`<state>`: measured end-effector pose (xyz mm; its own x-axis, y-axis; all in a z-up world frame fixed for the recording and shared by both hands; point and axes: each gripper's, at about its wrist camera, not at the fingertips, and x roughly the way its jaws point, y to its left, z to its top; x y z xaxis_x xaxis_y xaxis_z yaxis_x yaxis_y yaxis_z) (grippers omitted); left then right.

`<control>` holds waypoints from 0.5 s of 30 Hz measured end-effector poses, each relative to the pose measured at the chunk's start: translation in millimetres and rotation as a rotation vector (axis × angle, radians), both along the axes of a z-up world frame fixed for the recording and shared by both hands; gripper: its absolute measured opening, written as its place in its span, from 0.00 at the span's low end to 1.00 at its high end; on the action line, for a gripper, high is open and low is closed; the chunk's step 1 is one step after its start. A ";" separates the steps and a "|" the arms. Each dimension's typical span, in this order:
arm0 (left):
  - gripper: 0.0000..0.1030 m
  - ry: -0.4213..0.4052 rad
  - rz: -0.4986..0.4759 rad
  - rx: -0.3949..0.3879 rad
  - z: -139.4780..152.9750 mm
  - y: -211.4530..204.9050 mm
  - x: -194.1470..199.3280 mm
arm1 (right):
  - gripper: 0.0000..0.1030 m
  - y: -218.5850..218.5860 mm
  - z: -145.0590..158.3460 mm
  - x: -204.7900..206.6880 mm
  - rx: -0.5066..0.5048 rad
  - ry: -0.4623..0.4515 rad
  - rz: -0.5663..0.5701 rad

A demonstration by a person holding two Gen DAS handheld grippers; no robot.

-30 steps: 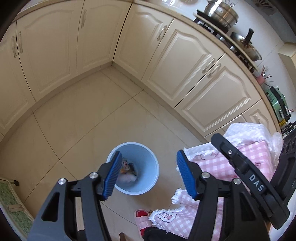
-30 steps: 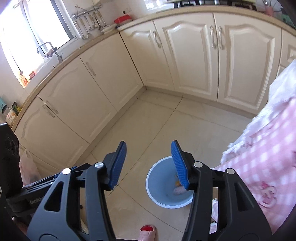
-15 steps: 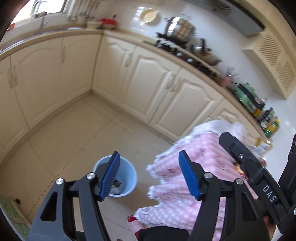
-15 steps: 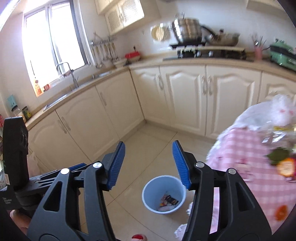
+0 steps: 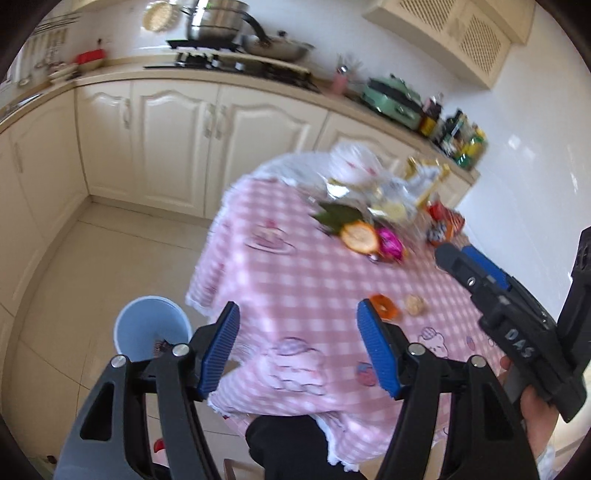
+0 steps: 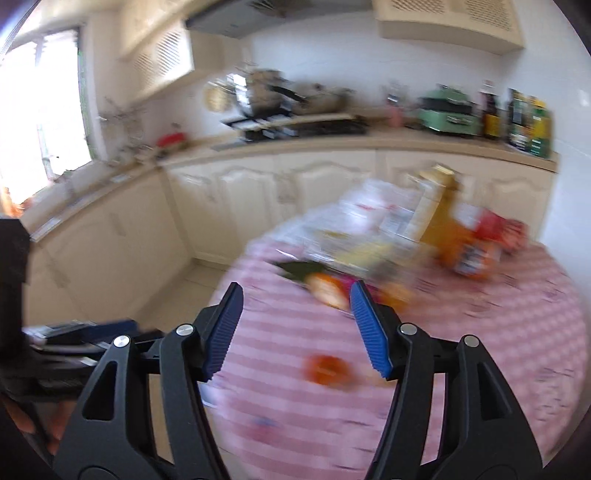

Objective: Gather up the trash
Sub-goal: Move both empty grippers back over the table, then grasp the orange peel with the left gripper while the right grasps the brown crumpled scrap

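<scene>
Trash (image 5: 371, 230) is piled on the far side of the table (image 5: 295, 280), which has a pink checked cloth: an orange peel, a pink wrapper, some packets, plus two small scraps nearer the front. Blue bin (image 5: 147, 326) sits on the floor just beside the table. Left gripper (image 5: 297, 347) has its jaws apart, nothing in them. Right gripper (image 6: 295, 328) jaws are opening, also empty.

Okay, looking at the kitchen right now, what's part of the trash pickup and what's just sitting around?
Part of the job:
- blue bin on the floor beside the table
- orange peel piece on the pink checked tablecloth
- small pale scrap beside it
- pile of peels and wrappers farther back

Just sitting around:
- pots on the stove
- green appliance
- bottles on the counter
</scene>
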<state>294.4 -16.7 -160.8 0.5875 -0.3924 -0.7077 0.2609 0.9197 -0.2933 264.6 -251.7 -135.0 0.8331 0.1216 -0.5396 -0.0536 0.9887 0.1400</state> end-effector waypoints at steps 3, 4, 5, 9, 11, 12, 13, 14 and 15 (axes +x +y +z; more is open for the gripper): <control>0.63 0.010 -0.027 0.029 -6.7 -25.1 3.1 | 0.59 -28.8 -23.5 3.8 0.013 0.097 -0.038; 0.63 0.009 -0.031 0.045 -8.2 -31.5 4.0 | 0.59 -36.4 -32.9 6.5 0.017 0.136 -0.040; 0.63 0.010 -0.039 0.064 -9.9 -39.8 5.4 | 0.59 -39.9 -39.9 9.7 0.023 0.160 -0.038; 0.63 0.026 -0.080 0.085 -17.0 -59.1 13.6 | 0.59 -38.4 -55.3 15.7 0.001 0.215 -0.013; 0.63 0.039 -0.091 0.100 -21.7 -66.2 17.3 | 0.59 -36.5 -62.1 19.7 -0.021 0.256 -0.008; 0.63 0.046 -0.093 0.104 -24.3 -68.6 19.4 | 0.59 -37.9 -65.0 20.4 -0.030 0.267 -0.005; 0.63 0.053 -0.093 0.107 -26.2 -70.2 21.2 | 0.59 -35.5 -69.1 24.2 -0.057 0.287 0.003; 0.63 0.062 -0.094 0.113 -30.1 -73.2 23.7 | 0.58 -32.5 -73.3 26.4 -0.081 0.303 0.017; 0.63 0.067 -0.094 0.116 -32.5 -75.9 25.9 | 0.56 -30.2 -73.6 25.8 -0.099 0.300 0.024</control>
<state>320.3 -92.6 -193.2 0.5022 -0.3572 -0.7876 0.3311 0.9207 -0.2065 290.4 -281.9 -208.6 0.6322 0.0735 -0.7713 -0.0474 0.9973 0.0561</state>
